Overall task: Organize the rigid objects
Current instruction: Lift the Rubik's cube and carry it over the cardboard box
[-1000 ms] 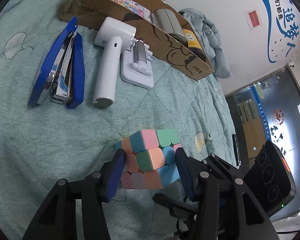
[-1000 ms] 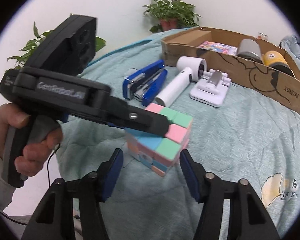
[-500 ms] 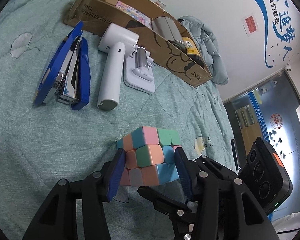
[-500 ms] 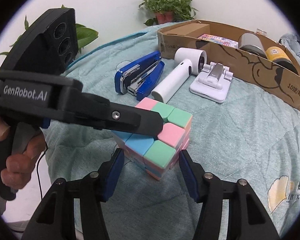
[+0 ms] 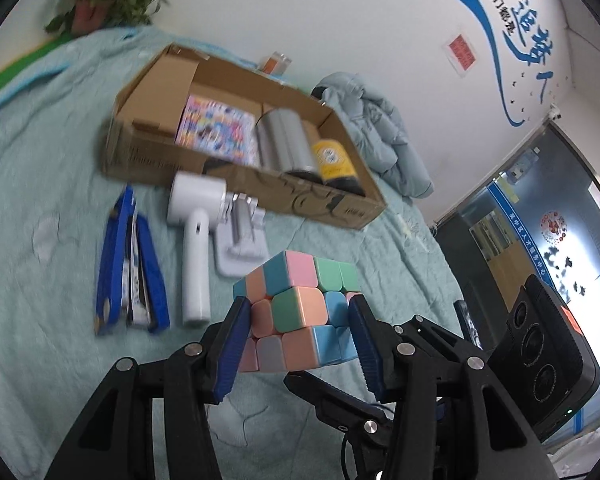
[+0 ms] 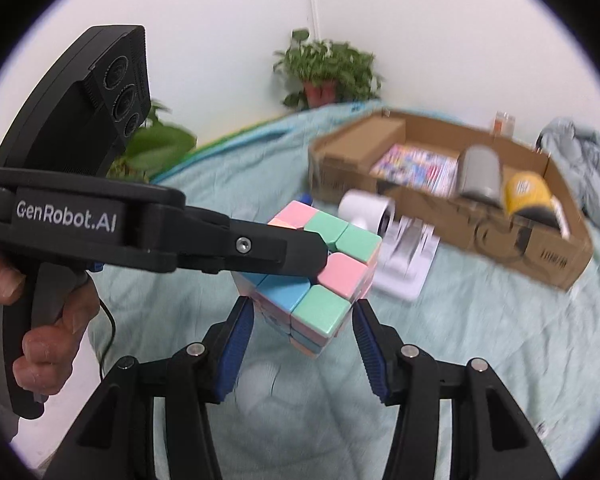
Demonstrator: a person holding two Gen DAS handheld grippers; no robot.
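A pastel puzzle cube (image 5: pixel 300 304) hangs above the green bedspread (image 5: pixel 40 184), held from two sides. My left gripper (image 5: pixel 298 308) is shut on it, its blue pads pressed on the cube's left and right faces. In the right wrist view one left finger (image 6: pixel 260 248) lies across the cube (image 6: pixel 328 308). My right gripper (image 6: pixel 300 308) has the cube's lower part between its pads. Its jaws are closing, and the pads touch both sides. One right finger (image 5: pixel 332 400) shows under the cube in the left wrist view. A hand (image 6: pixel 40 344) holds the left gripper's handle.
An open cardboard box (image 5: pixel 260 188) lies behind, holding a colourful book (image 5: pixel 216 132), a grey cylinder (image 5: pixel 284 148) and a yellow can (image 5: pixel 336 164). In front of it lie a blue stapler (image 5: pixel 132 280), a white handheld device (image 5: pixel 196 248) and a white stand (image 5: pixel 240 248). A jacket (image 5: pixel 372 136) lies far right.
Both grippers have risen and lifted the cube off the bedspread. The right gripper's jaws have narrowed onto the cube. Both views tilted up, so the box now sits nearer mid-frame.
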